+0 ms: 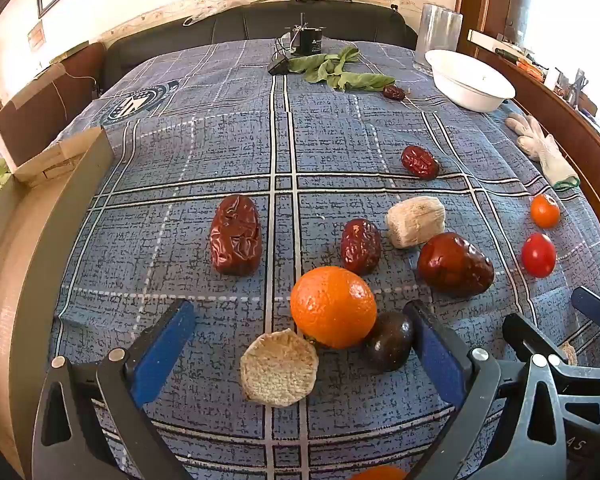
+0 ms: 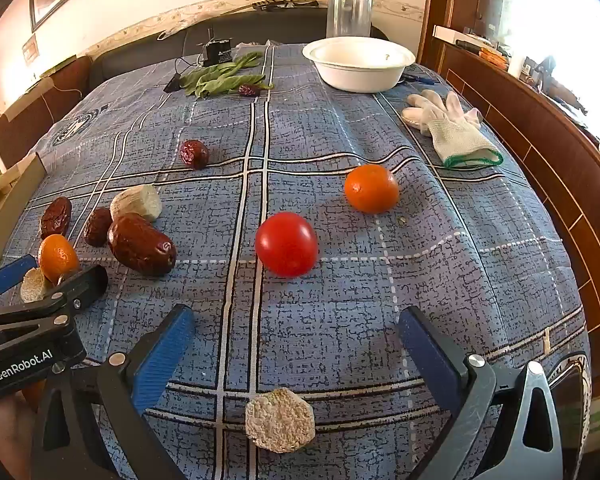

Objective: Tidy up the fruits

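A: Fruits? Grippers?
B: Glossy orange (image 1: 333,306) sitting on tabletop (image 1: 220,152) at 12 o'clock between wide-open, empty left gripper (image 1: 300,354); right gripper (image 2: 296,354) gaping, empty.
A: Writing?
B: "GenRobot.AI".

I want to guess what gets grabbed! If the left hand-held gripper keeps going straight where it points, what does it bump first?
Probably the pale cut slice lying between the open fingers of the left hand-held gripper, with the orange right behind it. Depth is hard to judge in this fisheye view.
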### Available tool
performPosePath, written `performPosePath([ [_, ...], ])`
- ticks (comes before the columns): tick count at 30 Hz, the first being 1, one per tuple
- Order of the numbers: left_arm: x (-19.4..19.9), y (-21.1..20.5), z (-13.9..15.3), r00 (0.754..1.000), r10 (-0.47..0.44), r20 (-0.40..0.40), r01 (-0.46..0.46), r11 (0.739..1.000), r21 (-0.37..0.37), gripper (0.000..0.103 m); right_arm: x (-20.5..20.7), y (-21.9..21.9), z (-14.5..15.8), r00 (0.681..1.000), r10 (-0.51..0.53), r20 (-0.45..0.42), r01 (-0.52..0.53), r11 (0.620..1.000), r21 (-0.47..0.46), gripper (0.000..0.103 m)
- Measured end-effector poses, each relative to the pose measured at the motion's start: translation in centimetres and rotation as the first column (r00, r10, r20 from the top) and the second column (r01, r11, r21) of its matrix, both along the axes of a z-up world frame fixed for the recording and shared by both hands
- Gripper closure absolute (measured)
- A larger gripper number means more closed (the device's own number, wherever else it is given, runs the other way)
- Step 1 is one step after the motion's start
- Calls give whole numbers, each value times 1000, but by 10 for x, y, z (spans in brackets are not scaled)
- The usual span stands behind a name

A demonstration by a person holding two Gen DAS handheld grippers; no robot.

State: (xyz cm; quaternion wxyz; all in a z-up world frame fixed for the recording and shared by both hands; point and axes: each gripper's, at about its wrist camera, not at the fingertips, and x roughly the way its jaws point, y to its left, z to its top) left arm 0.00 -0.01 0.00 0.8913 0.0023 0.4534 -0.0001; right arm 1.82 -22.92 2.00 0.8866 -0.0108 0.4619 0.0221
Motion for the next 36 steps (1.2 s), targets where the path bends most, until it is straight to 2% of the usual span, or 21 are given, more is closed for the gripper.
performPosePath([
  [28,0,0,0,1000,-2,-1,2,1000,-1,0,0,0,0,1000,0,-1,0,1000,2,0],
  [36,1,1,1,999,-33,-32,33,999,-2,0,0,0,0,1000,0,-2,0,1000,2,0],
])
